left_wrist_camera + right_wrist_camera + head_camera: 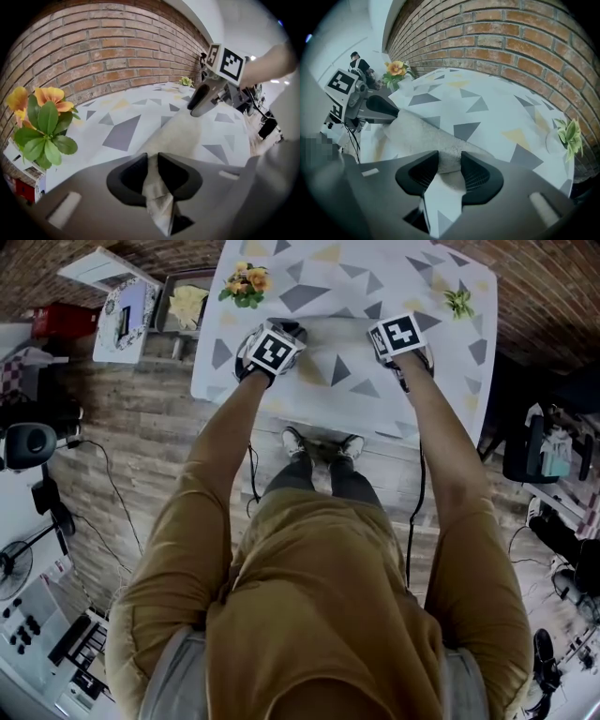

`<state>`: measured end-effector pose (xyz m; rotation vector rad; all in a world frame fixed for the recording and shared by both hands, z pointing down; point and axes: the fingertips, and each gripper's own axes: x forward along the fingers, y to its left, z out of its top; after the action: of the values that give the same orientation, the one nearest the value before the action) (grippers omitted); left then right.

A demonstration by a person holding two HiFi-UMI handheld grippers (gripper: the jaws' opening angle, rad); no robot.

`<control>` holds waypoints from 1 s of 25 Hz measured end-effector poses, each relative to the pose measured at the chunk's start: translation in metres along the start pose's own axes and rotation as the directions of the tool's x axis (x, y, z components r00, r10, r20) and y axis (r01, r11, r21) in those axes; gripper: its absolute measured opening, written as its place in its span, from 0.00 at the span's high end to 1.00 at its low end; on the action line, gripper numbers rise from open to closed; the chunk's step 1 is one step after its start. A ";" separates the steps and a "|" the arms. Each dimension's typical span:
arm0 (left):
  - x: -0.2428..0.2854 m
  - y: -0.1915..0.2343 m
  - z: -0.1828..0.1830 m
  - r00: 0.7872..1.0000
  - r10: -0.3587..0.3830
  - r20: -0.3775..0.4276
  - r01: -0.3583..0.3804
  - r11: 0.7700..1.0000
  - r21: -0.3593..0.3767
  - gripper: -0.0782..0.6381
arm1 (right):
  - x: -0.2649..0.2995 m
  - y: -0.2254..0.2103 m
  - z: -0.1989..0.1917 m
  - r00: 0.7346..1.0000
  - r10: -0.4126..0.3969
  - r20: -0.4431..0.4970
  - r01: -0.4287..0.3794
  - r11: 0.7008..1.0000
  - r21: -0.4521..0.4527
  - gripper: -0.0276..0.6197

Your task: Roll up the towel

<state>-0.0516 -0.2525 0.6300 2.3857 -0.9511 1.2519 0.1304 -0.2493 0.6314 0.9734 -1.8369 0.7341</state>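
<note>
The cream towel (337,332) lies as a partly rolled strip across the near part of the triangle-patterned table (450,381), stretched between my two grippers. My left gripper (272,351) holds its left end. In the left gripper view the jaws (151,159) are shut on a thin fold of the towel (183,136), which runs off toward the right gripper (206,96). My right gripper (401,337) holds the other end. In the right gripper view its jaws (450,157) are shut on the thicker rolled edge (417,131), with the left gripper (377,108) at the far end.
A pot of orange flowers (246,282) stands at the table's far left, close beside the left gripper (40,124). A small green plant (458,302) stands at the far right (568,133). A brick wall runs behind the table. Boxes and gear stand on the floor on both sides.
</note>
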 end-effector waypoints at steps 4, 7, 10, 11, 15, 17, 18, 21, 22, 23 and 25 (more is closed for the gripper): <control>-0.008 -0.002 0.005 0.997 0.022 0.077 -0.016 0.997 -0.073 0.75 | -0.014 -0.001 0.008 0.994 0.055 0.099 -0.062 0.996 0.061 0.72; -0.015 -0.005 0.019 0.987 0.048 0.153 -0.033 0.995 -0.098 0.75 | -0.031 -0.006 0.015 0.983 0.071 0.169 -0.089 0.990 0.106 0.72; -0.026 -0.002 0.030 0.973 0.088 0.214 -0.057 0.987 -0.147 0.75 | -0.049 -0.012 0.017 0.975 0.053 0.215 -0.079 0.991 0.112 0.72; -0.032 -0.004 0.034 0.969 0.095 0.230 -0.058 0.985 -0.161 0.75 | -0.054 -0.012 0.016 0.972 0.049 0.231 -0.077 0.991 0.113 0.72; -0.054 -0.011 0.044 0.951 0.110 0.289 -0.052 0.978 -0.201 0.76 | -0.074 -0.009 0.007 0.954 0.027 0.297 -0.068 0.990 0.125 0.82; -0.066 -0.015 0.045 0.941 0.120 0.315 -0.049 0.973 -0.224 0.76 | -0.084 -0.009 -0.001 0.946 0.010 0.324 -0.056 0.989 0.134 0.88; -0.072 -0.018 0.044 0.937 0.126 0.326 -0.049 0.971 -0.235 0.76 | -0.089 -0.009 -0.006 0.942 0.003 0.337 -0.054 0.989 0.141 0.89; -0.093 -0.027 0.035 0.923 0.151 0.354 -0.054 0.962 -0.269 0.78 | -0.105 -0.008 -0.021 0.924 0.001 0.382 -0.071 0.983 0.169 0.94; -0.100 -0.029 0.032 0.916 0.165 0.364 -0.060 0.957 -0.284 0.78 | -0.111 -0.008 -0.025 0.916 0.004 0.401 -0.080 0.982 0.172 0.95; -0.107 -0.029 0.029 0.909 0.182 0.376 -0.066 0.951 -0.301 0.78 | -0.118 -0.009 -0.027 0.907 0.007 0.421 -0.086 0.982 0.170 0.95; -0.121 -0.029 0.027 0.891 0.210 0.402 -0.076 0.943 -0.325 0.79 | -0.131 -0.013 -0.032 0.886 0.003 0.463 -0.085 0.984 0.155 0.95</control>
<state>-0.0646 -0.1935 0.5178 2.4146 -1.3601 0.5566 0.1921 -0.1887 0.5267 1.3094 -2.2399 0.7415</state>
